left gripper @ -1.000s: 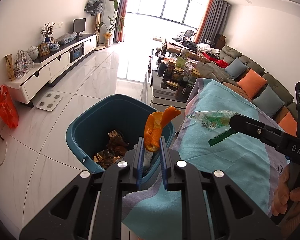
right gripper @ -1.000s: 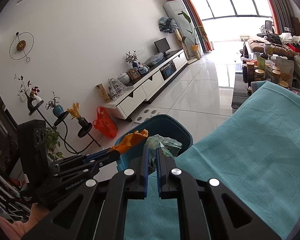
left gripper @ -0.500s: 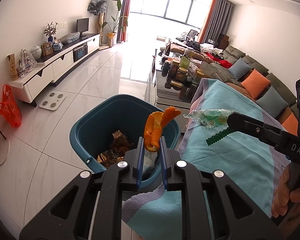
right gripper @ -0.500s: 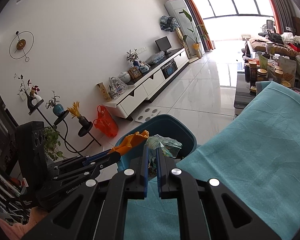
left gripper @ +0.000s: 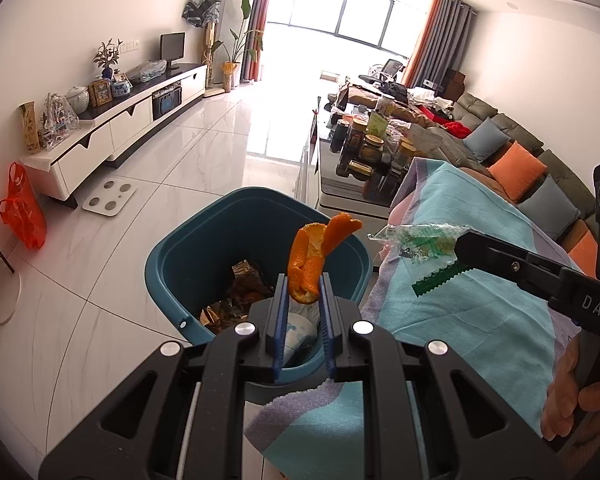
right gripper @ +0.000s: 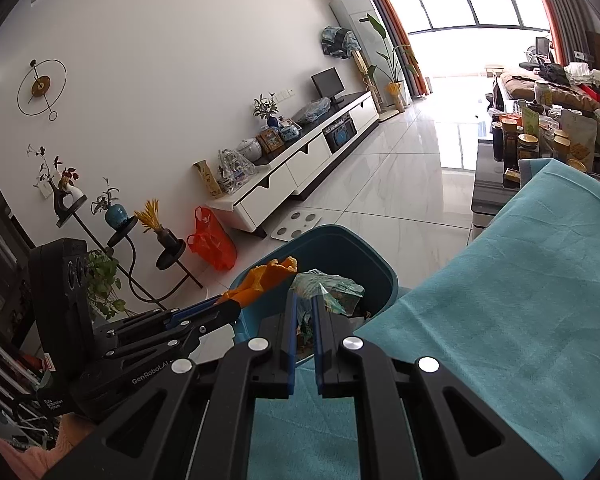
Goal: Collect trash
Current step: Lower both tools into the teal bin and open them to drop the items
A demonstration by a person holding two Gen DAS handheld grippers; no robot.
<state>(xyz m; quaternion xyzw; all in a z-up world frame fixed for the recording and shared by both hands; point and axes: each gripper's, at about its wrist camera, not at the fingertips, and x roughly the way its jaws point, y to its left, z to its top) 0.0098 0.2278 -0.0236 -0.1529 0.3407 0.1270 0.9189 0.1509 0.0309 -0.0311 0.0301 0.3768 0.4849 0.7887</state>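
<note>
Hovering over the blue bin [left gripper: 204, 256], the left tongs [left gripper: 303, 292] stay clamped on a curl of orange peel [left gripper: 314, 248], just as a second ago; the peel stands upright above the bin's right half. The right tongs [right gripper: 304, 304] remain pinched on a clear green-printed wrapper [right gripper: 332, 286], which has crept a little nearer the bin's rim since then, while the view has shifted only slightly. Scraps already lie in the bin, which stands on the floor left of the teal-covered counter [right gripper: 520, 320]. White letters "DAS" show on the right tool, and "GenRobot.AI" on the left one.
</note>
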